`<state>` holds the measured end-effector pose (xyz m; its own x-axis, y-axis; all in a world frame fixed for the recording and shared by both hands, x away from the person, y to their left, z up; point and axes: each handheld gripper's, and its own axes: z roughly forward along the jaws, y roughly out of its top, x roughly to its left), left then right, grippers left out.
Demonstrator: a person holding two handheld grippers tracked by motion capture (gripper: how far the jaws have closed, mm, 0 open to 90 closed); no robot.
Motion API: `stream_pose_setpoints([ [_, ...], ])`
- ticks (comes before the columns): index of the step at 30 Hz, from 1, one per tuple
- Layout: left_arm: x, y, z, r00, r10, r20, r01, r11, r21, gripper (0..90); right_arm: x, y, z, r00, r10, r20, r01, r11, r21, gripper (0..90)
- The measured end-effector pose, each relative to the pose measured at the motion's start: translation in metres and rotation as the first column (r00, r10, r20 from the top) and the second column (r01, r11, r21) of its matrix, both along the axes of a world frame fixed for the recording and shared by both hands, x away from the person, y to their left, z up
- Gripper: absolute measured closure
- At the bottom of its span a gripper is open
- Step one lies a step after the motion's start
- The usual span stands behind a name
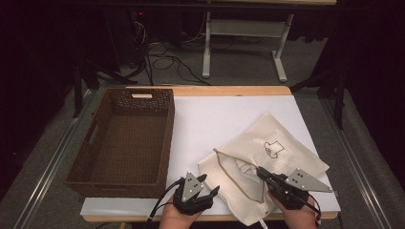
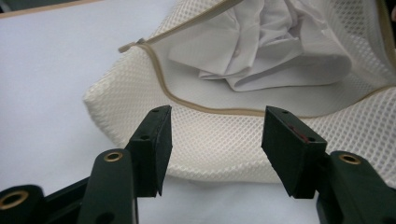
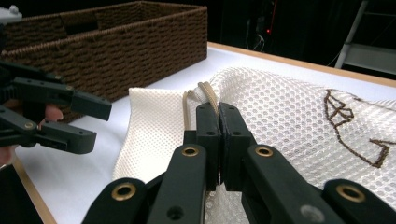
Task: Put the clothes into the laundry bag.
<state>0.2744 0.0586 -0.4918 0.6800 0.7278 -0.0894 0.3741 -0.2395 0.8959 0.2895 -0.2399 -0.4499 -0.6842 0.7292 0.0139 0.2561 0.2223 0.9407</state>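
A cream mesh laundry bag [image 1: 296, 160] with a brown stitched shirt logo lies on the right of the white board [image 1: 215, 119]. Its zip mouth gapes, and a crumpled white shirt [image 2: 266, 56] sits inside. My right gripper [image 1: 261, 171] is shut on the upper zip edge of the bag [image 3: 289, 107] and holds that edge up. My left gripper [image 1: 210, 184] is open just short of the bag's near left side. In the left gripper view, my left gripper [image 2: 215, 140] has nothing between its jaws, and the bag's lower zip edge [image 2: 205, 108] lies right ahead.
A dark brown woven basket [image 1: 124, 143] with nothing in it stands on the left, its side wall against the board. The board's far half is bare. Beyond the table are cables and a white table frame [image 1: 243, 38] on the floor.
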Motion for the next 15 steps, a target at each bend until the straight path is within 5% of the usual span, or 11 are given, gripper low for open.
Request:
stream_pose_setpoints([
  [8,-0.001,0.001,0.001,0.9997,-0.004,0.022,0.004,1.0,0.006,40.4,-0.002,0.014,-0.024,0.9963,0.027,-0.081,-0.036,0.992,-0.12,89.4],
  [15,-0.003,0.003,0.002,0.9996,-0.004,0.028,0.004,1.0,-0.001,39.4,0.004,0.025,-0.043,0.988,0.026,-0.152,-0.062,0.971,-0.232,89.1],
])
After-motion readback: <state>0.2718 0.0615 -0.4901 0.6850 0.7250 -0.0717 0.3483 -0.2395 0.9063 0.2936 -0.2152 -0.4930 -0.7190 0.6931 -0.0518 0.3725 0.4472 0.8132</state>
